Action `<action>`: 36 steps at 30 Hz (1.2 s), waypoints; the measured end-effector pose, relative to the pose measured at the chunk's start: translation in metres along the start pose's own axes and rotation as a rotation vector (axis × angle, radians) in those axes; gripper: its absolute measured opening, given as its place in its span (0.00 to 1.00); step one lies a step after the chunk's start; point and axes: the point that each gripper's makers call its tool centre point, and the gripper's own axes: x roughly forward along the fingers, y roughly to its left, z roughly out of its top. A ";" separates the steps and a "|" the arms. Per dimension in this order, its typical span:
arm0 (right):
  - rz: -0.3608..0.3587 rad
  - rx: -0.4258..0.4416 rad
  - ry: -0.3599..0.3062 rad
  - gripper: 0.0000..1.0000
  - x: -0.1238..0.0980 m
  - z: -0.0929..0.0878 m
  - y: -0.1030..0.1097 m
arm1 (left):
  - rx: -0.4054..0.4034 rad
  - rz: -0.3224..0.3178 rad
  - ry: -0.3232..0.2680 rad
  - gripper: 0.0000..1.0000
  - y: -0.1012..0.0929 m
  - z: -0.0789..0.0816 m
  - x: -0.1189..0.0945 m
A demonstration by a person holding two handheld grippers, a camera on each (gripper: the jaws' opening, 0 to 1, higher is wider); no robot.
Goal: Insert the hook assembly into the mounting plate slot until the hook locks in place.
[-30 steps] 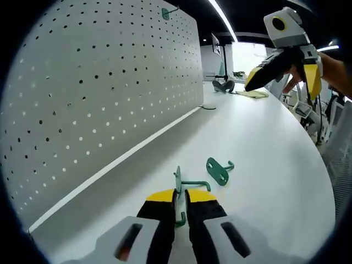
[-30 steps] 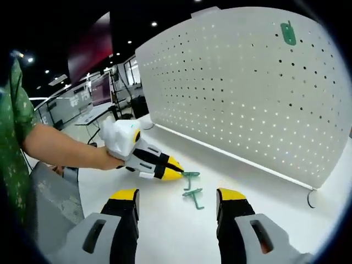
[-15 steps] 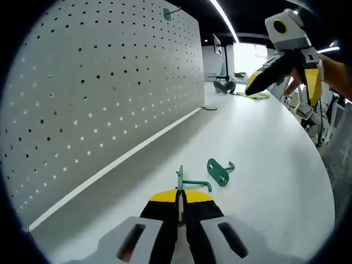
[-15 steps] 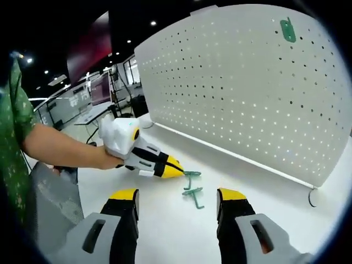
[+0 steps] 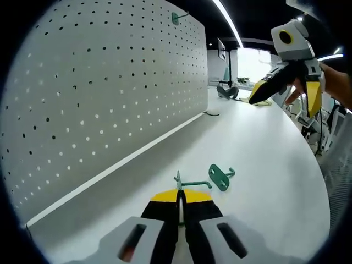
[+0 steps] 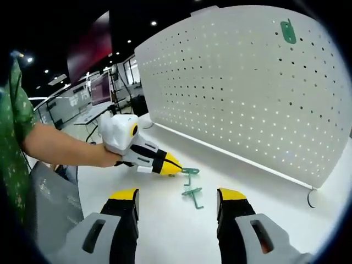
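My left gripper [image 5: 179,197] is shut on a green hook [image 5: 188,184], holding it just above the white table [image 5: 264,143]; the same gripper [image 6: 169,164] and held hook [image 6: 190,172] appear in the right gripper view. A second green hook [image 5: 220,177] lies flat on the table just beyond, also seen as the loose hook [image 6: 193,194]. The white pegboard [image 5: 99,88] stands upright on the left, with a green hook [image 5: 179,16] mounted near its top, seen again as the mounted hook [image 6: 288,31]. My right gripper [image 6: 179,201] is open, empty, raised above the table [image 5: 289,77].
A person's arm [image 6: 60,148] in a green sleeve holds the left gripper. A small dark hook [image 6: 311,199] rests at the pegboard's base. Dark and yellow items [image 5: 236,91] sit at the table's far end. Desks and monitors [image 6: 93,96] stand behind.
The left gripper closed on the green hook and lifted it slightly off the table. The right gripper stayed open and nearly still.
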 end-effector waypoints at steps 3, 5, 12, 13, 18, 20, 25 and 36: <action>0.001 -0.003 0.001 0.58 0.000 0.000 0.000 | -0.003 0.000 -0.002 0.02 0.000 0.002 -0.001; 0.001 -0.004 0.002 0.58 0.001 0.000 0.001 | -0.010 -0.002 0.000 0.02 0.000 0.002 -0.002; 0.006 -0.010 0.001 0.58 0.002 0.001 0.003 | -0.028 -0.004 -0.006 0.02 0.000 0.007 -0.006; 0.007 -0.011 0.000 0.58 0.002 0.002 0.003 | -0.031 -0.004 -0.008 0.02 0.001 0.008 -0.007; 0.012 -0.016 -0.003 0.58 0.003 0.003 0.006 | -0.041 -0.006 -0.007 0.02 0.001 0.011 -0.011; 0.013 -0.018 -0.005 0.58 0.002 0.004 0.006 | -0.046 -0.004 -0.008 0.02 0.001 0.012 -0.012; 0.012 -0.031 -0.014 0.57 0.001 0.007 0.009 | -0.059 -0.008 -0.019 0.02 0.000 0.018 -0.016; 0.002 -0.105 -0.038 0.56 -0.004 0.016 0.018 | -0.077 -0.026 -0.055 0.01 -0.004 0.042 -0.030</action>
